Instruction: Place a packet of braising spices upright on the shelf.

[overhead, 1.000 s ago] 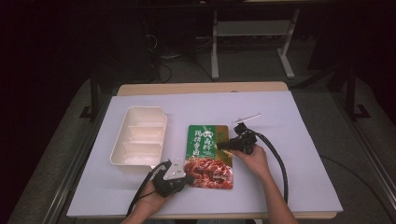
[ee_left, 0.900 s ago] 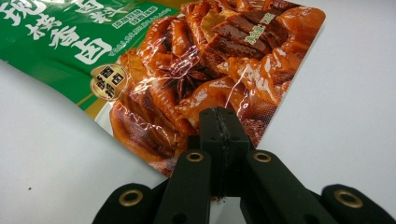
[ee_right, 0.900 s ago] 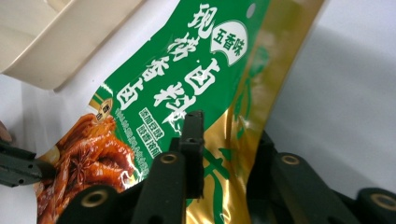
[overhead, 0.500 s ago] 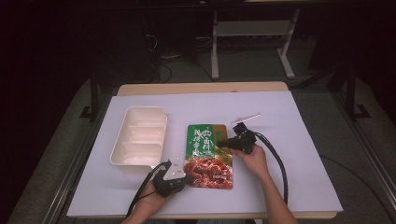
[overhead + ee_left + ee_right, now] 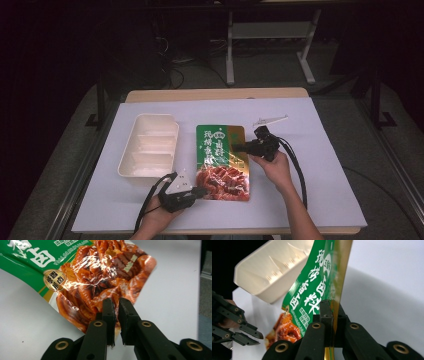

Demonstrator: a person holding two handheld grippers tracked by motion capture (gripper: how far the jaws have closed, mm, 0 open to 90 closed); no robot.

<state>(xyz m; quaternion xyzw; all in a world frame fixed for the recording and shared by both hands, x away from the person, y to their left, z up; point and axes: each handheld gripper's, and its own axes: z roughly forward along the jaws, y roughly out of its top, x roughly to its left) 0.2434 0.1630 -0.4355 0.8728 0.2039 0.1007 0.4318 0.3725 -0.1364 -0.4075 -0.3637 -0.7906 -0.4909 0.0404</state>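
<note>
A food pouch point(image 5: 220, 155), green on top and red with a meat picture below, lies flat in the middle of the white table point(image 5: 325, 175). My left gripper point(image 5: 202, 190) is at the pouch's near left corner. In the left gripper view, the jaws of my left gripper point(image 5: 116, 302) stand a narrow slit apart with the corner of the pouch point(image 5: 100, 277) between them. My right gripper point(image 5: 236, 147) comes in from the right. In the right gripper view, my right gripper point(image 5: 334, 307) is shut tight on the gold side edge of the pouch point(image 5: 312, 297).
A cream compartment tray point(image 5: 150, 145) sits left of the pouch, and its rim point(image 5: 269, 267) also appears in the right gripper view. A small white strip point(image 5: 270, 120) lies behind my right gripper. The left gripper point(image 5: 249, 336) shows at that view's lower left. A metal rack stands beyond the table.
My right gripper has shifted slightly left onto the pouch's right edge. The left gripper and the pouch have stayed in place.
</note>
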